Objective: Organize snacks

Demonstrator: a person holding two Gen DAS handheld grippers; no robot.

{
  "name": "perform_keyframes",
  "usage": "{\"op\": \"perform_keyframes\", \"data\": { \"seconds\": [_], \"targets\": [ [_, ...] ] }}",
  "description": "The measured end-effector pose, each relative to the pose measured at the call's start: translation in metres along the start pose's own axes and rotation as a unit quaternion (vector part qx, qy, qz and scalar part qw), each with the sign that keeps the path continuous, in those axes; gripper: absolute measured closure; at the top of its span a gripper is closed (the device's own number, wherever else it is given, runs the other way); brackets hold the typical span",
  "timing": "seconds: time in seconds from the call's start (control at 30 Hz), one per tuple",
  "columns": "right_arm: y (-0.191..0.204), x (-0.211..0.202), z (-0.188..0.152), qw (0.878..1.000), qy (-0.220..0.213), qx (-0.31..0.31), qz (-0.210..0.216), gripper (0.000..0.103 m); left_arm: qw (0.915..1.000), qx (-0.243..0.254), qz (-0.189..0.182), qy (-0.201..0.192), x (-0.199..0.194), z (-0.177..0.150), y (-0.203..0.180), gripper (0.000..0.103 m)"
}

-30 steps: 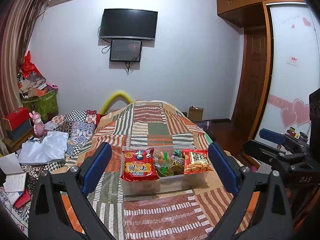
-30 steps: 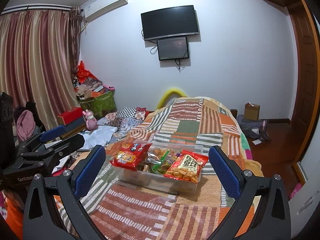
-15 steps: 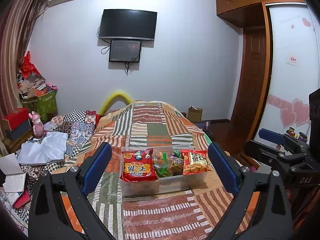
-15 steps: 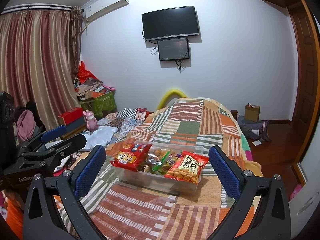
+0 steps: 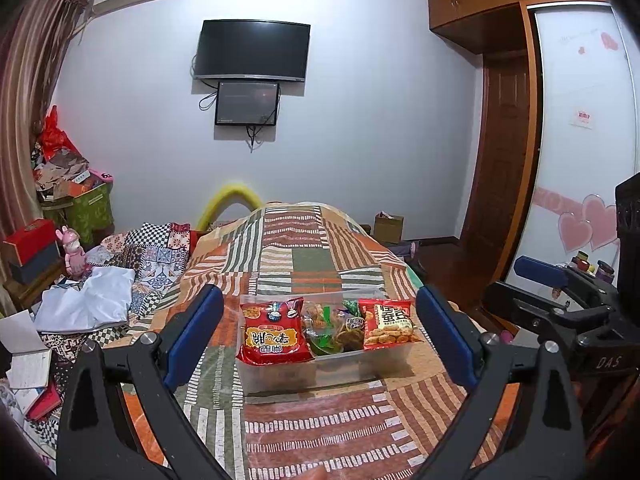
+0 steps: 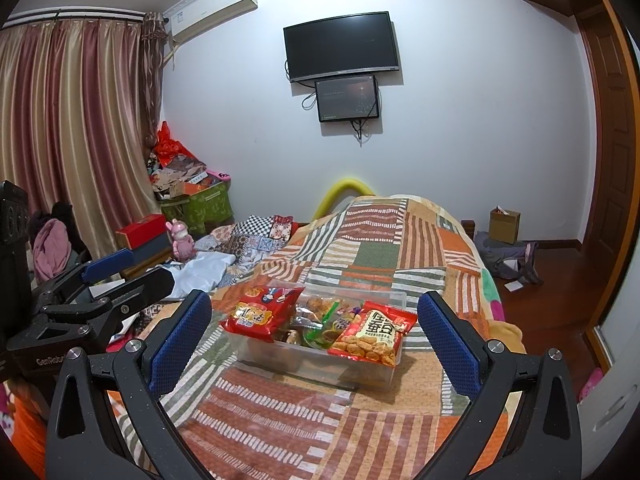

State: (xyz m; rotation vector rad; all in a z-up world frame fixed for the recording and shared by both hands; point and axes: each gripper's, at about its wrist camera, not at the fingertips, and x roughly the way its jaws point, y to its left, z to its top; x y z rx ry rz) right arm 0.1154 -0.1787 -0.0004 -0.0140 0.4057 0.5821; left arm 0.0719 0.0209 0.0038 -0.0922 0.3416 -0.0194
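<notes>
A clear plastic bin sits on the patchwork bed cover. A red snack bag lies on its left end, an orange-red snack bag on its right end, and several small green and brown packets lie between them. My left gripper is open and empty, held back from the bin. My right gripper is open and empty, also short of the bin. Each gripper shows at the edge of the other's view.
The bed runs toward the far wall with a TV. Folded clothes and quilts lie on its left side, with boxes and a pink toy beyond. A wardrobe and door stand right.
Both grippers drifted slightly; the bin and snacks sit a touch differently in view. Both stay open and empty.
</notes>
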Motion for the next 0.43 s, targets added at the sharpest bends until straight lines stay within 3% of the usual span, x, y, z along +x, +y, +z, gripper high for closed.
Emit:
{"op": "perform_keyframes", "data": {
  "seconds": [0.43],
  "targets": [
    [-0.0044, 0.0025, -0.0042, 1.000, 0.006, 0.003, -0.001, 0.000, 1.0000, 0.004, -0.006, 0.006, 0.0033, -0.0010, -0.0008, 0.005]
  ]
}}
